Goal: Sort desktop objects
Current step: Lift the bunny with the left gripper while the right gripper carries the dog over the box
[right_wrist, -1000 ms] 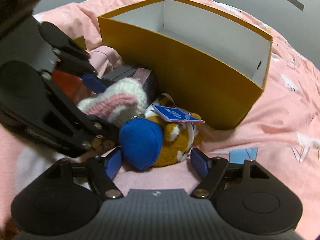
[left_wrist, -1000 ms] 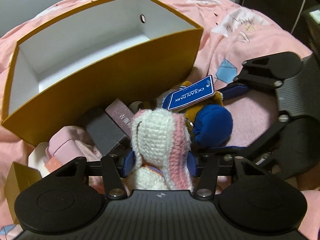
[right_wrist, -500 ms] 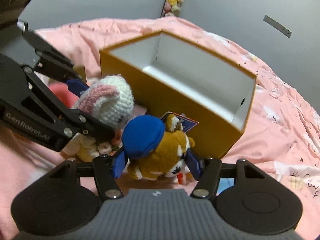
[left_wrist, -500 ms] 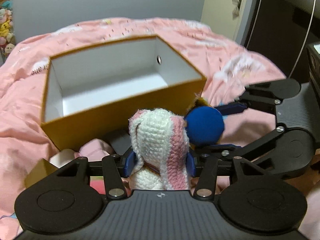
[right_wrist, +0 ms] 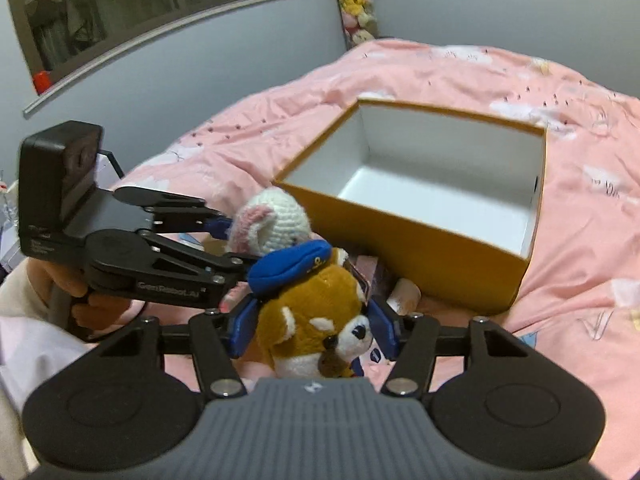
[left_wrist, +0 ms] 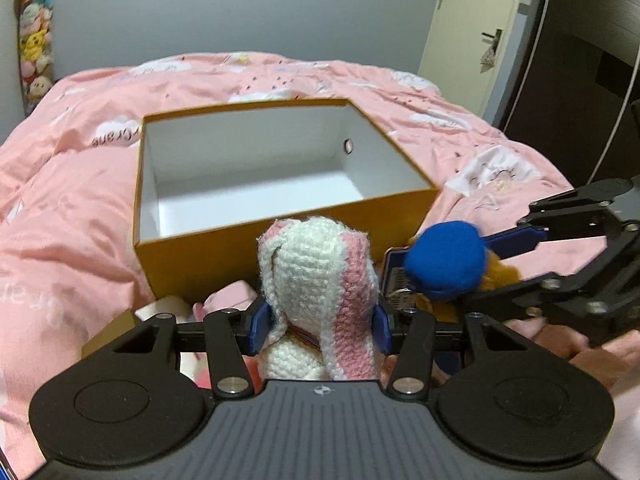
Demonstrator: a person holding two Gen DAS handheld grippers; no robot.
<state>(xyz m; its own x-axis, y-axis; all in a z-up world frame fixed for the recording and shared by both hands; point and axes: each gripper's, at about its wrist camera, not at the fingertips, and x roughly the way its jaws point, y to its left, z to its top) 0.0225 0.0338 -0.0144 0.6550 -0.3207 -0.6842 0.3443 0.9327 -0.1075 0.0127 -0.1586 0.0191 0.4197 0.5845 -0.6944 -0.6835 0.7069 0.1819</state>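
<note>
A white and pink crochet bunny (left_wrist: 316,276) is lifted clear of the bed, with my left gripper (left_wrist: 320,322) shut on its body. Beside it on the right hangs a brown plush dog in a blue cap (right_wrist: 316,316). My right gripper (right_wrist: 310,324) has its jaws closing on the dog, and the pads press its sides. Both toys hang just in front of the near wall of an orange box (left_wrist: 200,264) with a bare white inside. From the right wrist view the bunny (right_wrist: 276,216) sits in the left gripper (right_wrist: 232,242), touching the dog's cap.
A pink duvet (left_wrist: 72,208) covers the bed under everything. Small items lie against the box's near wall: a white roll (right_wrist: 406,292), a pink pouch (left_wrist: 236,296), a dark flat box (right_wrist: 370,270). A hand (right_wrist: 80,300) holds the left gripper. A door (left_wrist: 472,32) stands at the far right.
Both grippers have risen from the pile with their toys, so the box is now seen from above. The right gripper has closed on the dog, which lay loose on the bed before.
</note>
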